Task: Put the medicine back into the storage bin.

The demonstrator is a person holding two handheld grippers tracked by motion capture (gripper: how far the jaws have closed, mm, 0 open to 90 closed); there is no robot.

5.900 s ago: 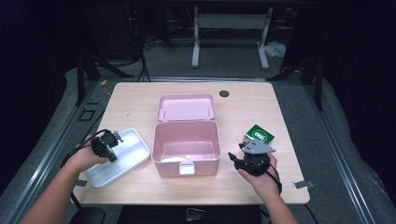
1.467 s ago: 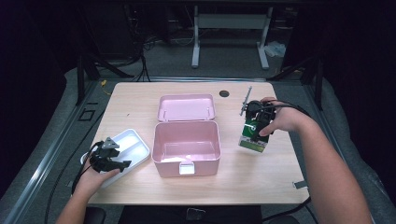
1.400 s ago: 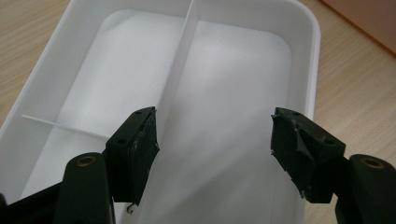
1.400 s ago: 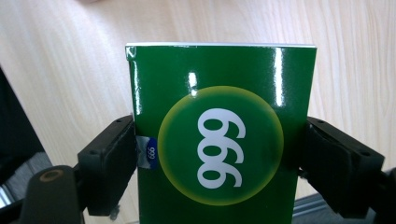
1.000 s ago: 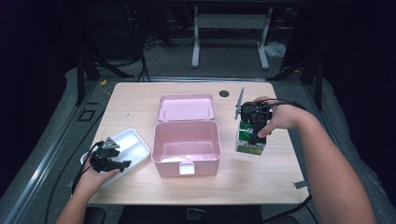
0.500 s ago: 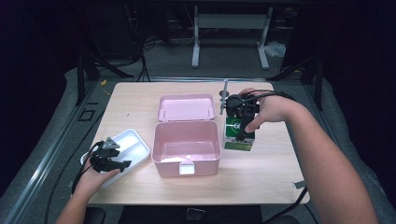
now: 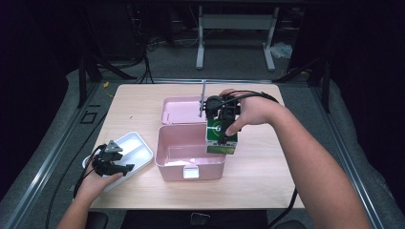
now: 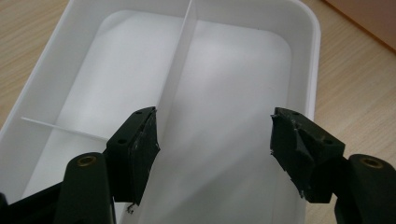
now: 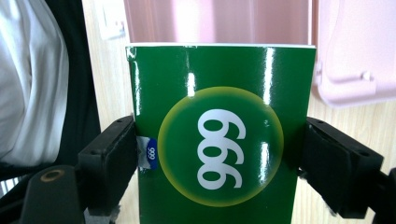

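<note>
A green box (image 7: pixel 221 137) marked 999 (image 9: pixel 219 149) hangs above the right rim of the open pink case (image 7: pixel 184 149), with my right gripper (image 7: pixel 220 130) shut on its two sides. The case's lid (image 7: pixel 184 109) lies open behind it. At the left, my left gripper (image 7: pixel 123 167) stands open over a white divided tray (image 7: pixel 138 146). In the left gripper view the tray (image 8: pixel 243 56) lies below the open jaws, with nothing between my left gripper (image 8: pixel 212 140) fingers.
The case's front latch (image 7: pixel 190 172) faces the near table edge. The wooden table (image 7: pixel 258 167) has bare room right of the case. A black cable (image 7: pixel 286 210) trails off the front edge. The pink case (image 9: pixel 224 21) shows behind the box in the right gripper view.
My right gripper picked the green box up from the table's right side and carried it left, to the pink case's right rim. The left gripper pulled back and now stays over the tray.
</note>
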